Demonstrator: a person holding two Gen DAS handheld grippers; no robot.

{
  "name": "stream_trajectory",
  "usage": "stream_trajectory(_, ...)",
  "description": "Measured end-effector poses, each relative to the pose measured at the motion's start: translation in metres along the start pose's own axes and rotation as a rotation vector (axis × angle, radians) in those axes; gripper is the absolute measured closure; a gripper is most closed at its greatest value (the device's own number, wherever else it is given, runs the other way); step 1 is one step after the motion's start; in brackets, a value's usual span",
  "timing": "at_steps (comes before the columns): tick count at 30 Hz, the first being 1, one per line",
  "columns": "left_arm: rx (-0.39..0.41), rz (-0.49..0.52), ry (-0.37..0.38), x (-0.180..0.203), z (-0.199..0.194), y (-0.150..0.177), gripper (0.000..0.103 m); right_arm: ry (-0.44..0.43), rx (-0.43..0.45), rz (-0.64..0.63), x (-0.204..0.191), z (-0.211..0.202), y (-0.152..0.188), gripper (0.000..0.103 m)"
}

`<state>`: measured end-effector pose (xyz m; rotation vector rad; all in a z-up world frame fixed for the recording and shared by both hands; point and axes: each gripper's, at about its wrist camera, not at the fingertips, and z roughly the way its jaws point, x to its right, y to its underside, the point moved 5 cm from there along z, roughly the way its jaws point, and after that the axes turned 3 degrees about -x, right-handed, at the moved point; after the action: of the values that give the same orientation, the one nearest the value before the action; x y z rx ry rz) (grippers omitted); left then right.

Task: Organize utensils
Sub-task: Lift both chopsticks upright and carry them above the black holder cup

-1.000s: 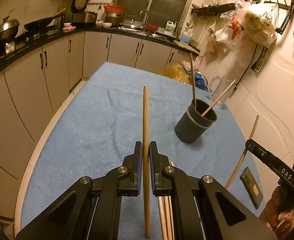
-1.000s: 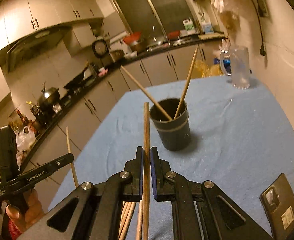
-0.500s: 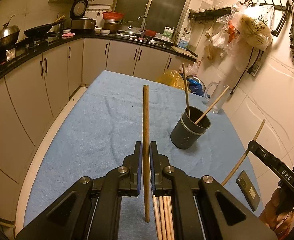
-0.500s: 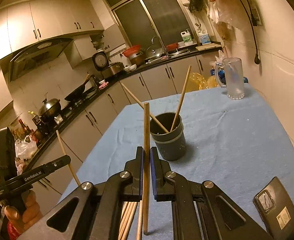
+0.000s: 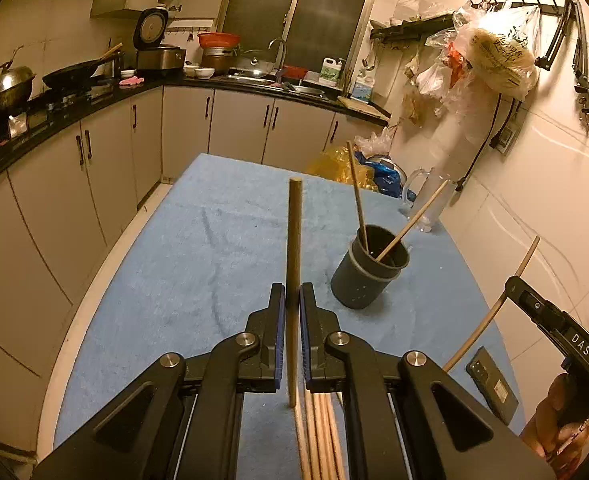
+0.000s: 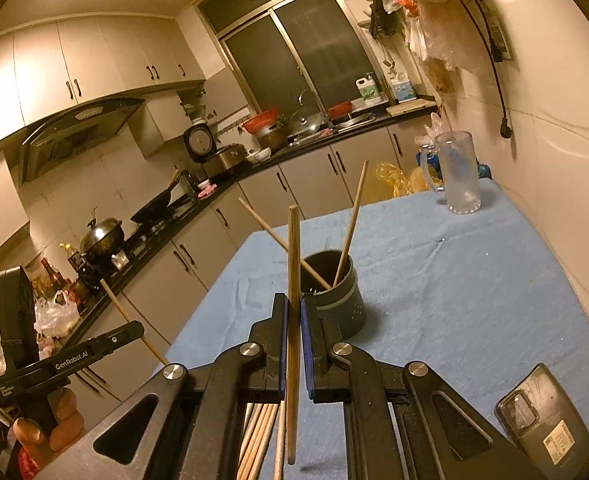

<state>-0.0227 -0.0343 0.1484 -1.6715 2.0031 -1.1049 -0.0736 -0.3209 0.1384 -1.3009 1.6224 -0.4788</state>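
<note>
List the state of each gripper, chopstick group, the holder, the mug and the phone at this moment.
left gripper: shut on one chopstick, held upright.
right gripper: shut on another chopstick, upright.
utensil holder: upright on the blue cloth, two chopsticks leaning inside.
loose chopsticks: lying flat under the grippers.
glass mug: upright, looks empty.
phone: lying flat on the cloth.

— Where are the chopsticks?
— Two lean apart in the dark round cup [image 5: 368, 270] on the blue cloth; one [image 5: 293, 264] stands upright, another [image 6: 292, 280] too; loose chopsticks [image 5: 320, 432] lie flat.
</note>
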Motion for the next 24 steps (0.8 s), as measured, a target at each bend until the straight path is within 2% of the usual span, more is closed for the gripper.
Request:
stream_trajectory(11,-0.001,0.035,0.019,0.024,-0.003,-0.018,0.096,-0.001,0.038,0.045,0.016,-0.013,-0.019,0.096)
stream_trajectory(24,0.032,0.087,0.056,0.058,-0.010,-0.057,0.096,0.000,0.110,0.074,0.026,-0.032,-0.057,0.096)
